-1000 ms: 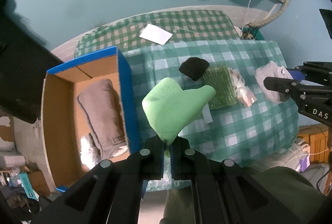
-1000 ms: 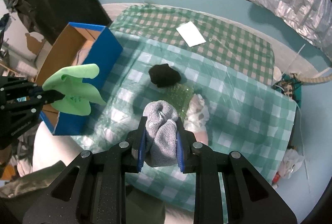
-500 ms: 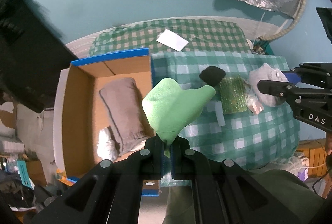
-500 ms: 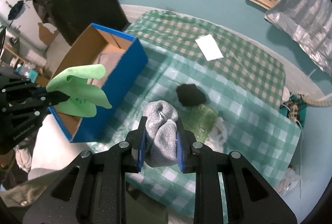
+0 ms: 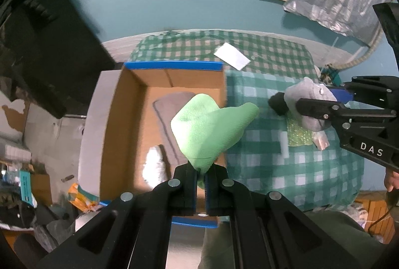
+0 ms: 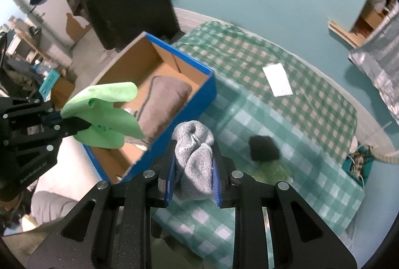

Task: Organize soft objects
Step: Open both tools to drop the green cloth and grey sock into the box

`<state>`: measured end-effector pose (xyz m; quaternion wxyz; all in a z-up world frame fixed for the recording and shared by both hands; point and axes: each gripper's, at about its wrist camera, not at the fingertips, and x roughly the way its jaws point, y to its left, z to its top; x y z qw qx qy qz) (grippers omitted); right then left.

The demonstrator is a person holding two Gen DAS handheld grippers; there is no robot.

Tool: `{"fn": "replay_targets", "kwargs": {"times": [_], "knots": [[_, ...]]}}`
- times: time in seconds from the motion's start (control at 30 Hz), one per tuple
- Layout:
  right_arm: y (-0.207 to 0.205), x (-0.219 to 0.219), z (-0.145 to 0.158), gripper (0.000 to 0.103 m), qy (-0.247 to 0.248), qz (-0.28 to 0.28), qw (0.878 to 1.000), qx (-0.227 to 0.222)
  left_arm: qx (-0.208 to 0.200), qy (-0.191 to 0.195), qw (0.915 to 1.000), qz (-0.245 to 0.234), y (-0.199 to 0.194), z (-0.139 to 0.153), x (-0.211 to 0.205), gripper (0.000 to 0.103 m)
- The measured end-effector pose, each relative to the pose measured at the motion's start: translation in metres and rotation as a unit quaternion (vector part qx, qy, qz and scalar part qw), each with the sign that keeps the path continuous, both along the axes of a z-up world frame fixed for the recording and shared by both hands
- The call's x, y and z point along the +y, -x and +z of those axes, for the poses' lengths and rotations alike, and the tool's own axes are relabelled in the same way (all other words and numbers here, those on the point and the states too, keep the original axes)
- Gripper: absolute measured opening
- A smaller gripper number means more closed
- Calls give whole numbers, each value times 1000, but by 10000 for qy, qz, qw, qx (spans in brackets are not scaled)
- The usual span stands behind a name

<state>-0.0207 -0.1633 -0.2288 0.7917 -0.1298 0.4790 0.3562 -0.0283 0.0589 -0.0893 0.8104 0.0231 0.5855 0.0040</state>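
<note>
Left gripper (image 5: 200, 173) raised, jaws clamped on green cloth (image 5: 210, 130), right gripper (image 6: 193, 170) raised alongside, jaws closed around bunched grey knit cloth (image 6: 193, 157), both pointing forward

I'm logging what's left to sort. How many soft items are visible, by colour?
Green: 2, the cloth in the left hand-held gripper and a sparkly pad on the table
Grey: 2, the knit bundle in the right hand-held gripper and a folded cloth in the box
Black: 1
White: 1
Total: 6
</note>
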Motion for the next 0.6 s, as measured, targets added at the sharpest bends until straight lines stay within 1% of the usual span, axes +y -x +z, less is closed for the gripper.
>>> {"fn": "replay_targets", "kwargs": {"times": [0.37,0.6], "knots": [[5,65,1,23,96,552,9984,-6,49,-18,9983,584,7,-9,52,4],[4,101,-5,23,173,767,9969,82,171,-9,9969,774,9,-23,78,4]]}}
